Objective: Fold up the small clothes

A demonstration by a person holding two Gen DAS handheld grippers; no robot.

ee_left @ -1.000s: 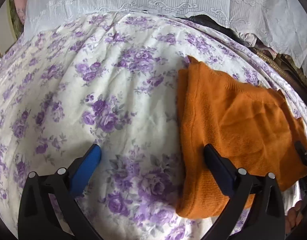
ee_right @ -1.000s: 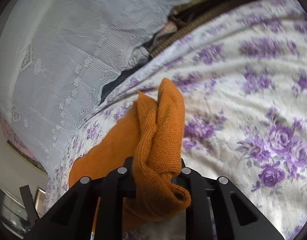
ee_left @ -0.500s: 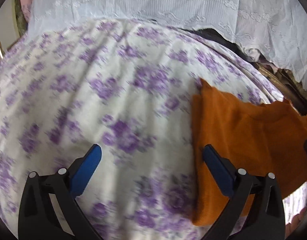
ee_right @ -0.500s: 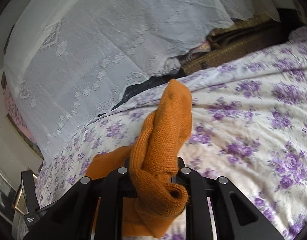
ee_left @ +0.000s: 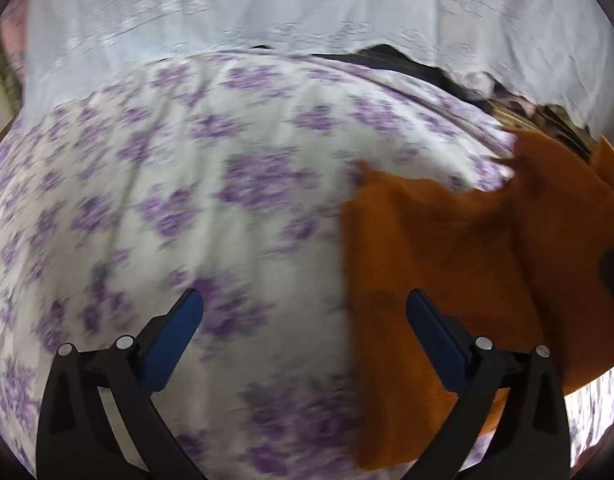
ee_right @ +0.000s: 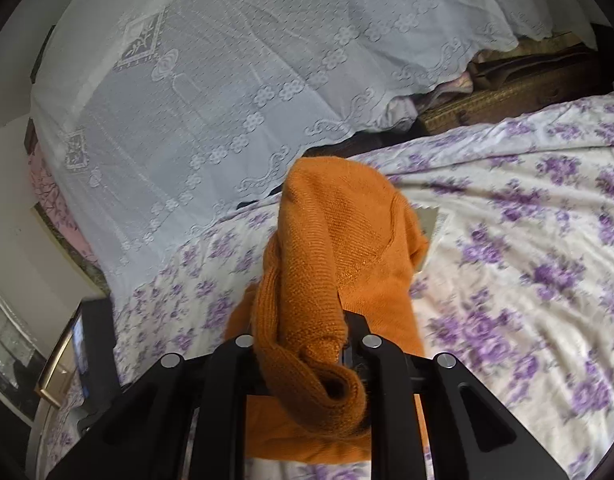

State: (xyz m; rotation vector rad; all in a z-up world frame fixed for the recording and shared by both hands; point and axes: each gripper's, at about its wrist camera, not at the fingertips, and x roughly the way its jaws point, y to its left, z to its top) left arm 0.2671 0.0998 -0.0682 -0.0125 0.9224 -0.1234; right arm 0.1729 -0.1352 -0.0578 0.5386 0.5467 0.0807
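An orange knitted garment [ee_left: 459, 240] lies on the purple-flowered bedsheet [ee_left: 195, 184], its right side lifted off the bed. My left gripper [ee_left: 303, 312] is open and empty, hovering over the sheet with its right finger above the garment's left edge. My right gripper [ee_right: 307, 344] is shut on a bunched fold of the orange garment [ee_right: 339, 240] and holds it raised above the bed. A pale label [ee_right: 433, 220] shows behind the raised fold.
A white lace cloth [ee_right: 227, 80] hangs behind the bed. Woven baskets and dark items [ee_right: 507, 96] sit at the back right. A framed picture and a dark object [ee_right: 79, 344] stand at the left in the right wrist view.
My right gripper has lifted the orange fold higher and pulled the garment's right side off the bed. My left gripper has drawn back and tilted up, still open.
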